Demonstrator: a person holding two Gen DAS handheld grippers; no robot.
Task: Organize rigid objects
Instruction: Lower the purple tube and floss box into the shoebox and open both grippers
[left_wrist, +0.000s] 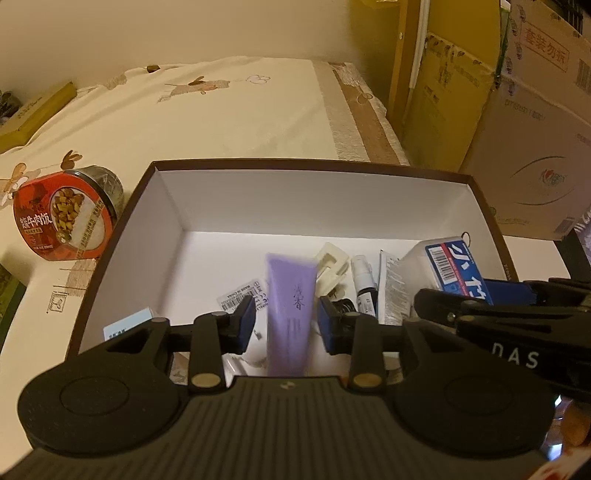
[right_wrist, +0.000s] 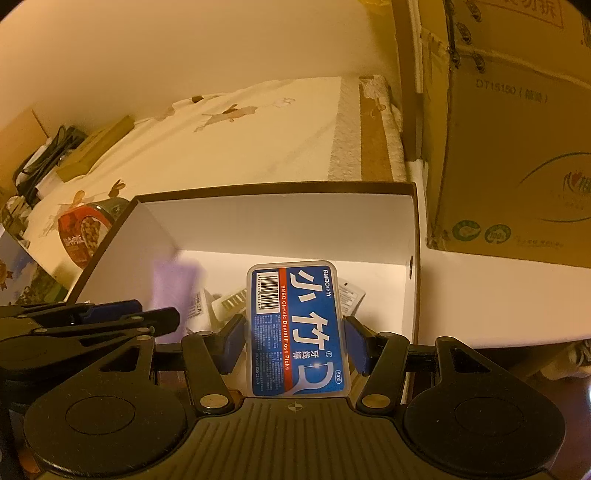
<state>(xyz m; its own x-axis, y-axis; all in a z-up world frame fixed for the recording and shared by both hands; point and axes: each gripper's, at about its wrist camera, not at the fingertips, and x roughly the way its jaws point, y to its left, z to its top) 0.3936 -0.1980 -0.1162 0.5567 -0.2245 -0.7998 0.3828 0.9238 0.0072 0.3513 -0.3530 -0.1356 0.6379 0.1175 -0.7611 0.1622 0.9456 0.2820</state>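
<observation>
Your right gripper (right_wrist: 293, 341) clamps the blue dental floss box (right_wrist: 297, 328) over the open brown box (right_wrist: 280, 190). At nine o'clock, the purple tube (left_wrist: 290, 314) stands loose between your left gripper (left_wrist: 286, 321) pads, which don't touch it. The food can (left_wrist: 61, 216) sits outside at ten o'clock.

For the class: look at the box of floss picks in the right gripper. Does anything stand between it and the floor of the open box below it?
Partly. The floss-pick box, clamped in the right gripper, hangs over the open box. Beneath it lie a white sachet and a white clip. The floor nearer the far wall is bare.
</observation>
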